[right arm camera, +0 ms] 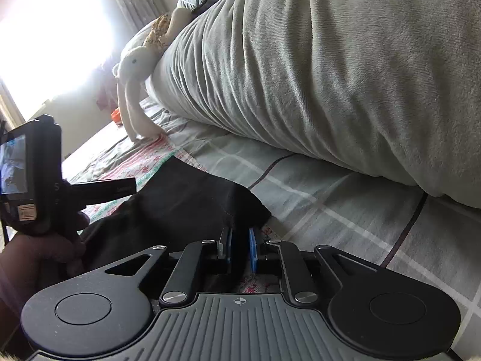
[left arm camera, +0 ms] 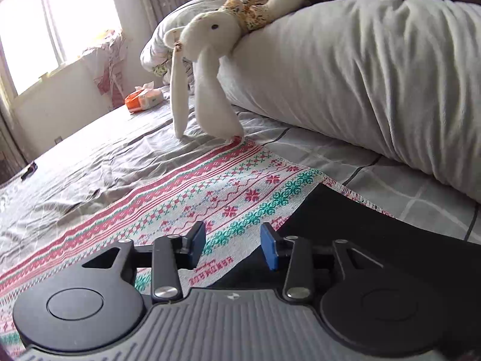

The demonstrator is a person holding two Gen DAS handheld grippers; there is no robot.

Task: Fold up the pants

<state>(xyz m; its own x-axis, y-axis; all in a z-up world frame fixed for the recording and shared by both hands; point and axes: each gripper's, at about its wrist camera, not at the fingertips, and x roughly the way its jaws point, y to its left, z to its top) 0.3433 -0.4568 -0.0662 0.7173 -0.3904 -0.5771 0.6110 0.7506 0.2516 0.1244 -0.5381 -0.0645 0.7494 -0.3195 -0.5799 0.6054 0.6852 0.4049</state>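
The bed (left arm camera: pixel 99 150) carries everything, its grey checked sheet rumpled toward the window side; along its far edge a thick grey rolled duvet (left arm camera: pixel 360 75) is heaped, apparently pushed back to leave folding room in front. Spread flat on the sheet is a patterned cloth (left arm camera: pixel 210 192) with red and green bands, which seems to serve as the working surface; its fringed corner reaches toward the duvet. On that cloth lie the black pants (right arm camera: pixel 180 198), bunched in a dark mound at the near edge of the bed, one pointed corner of fabric ending just before the sheet's plaid lines; they look only partly folded, or just laid down. A white plush rabbit (left arm camera: pixel 210 45) hangs head-down off the duvet, its ears touching the far corner of the cloth. An orange tissue pack (left arm camera: pixel 142 99) sits well apart near the window edge.

The left gripper (left arm camera: pixel 233 245) hovers over the cloth with its blue pads standing well apart and nothing between them, the pants just to one side. The right gripper (right arm camera: pixel 239 248) has its pads only a narrow gap apart above the pants' edge; whether any fabric is pinched I cannot tell.

Red lettering on the cloth near the left gripper is upside down and not legible to me; the label on the left gripper's camera housing is too small to read.
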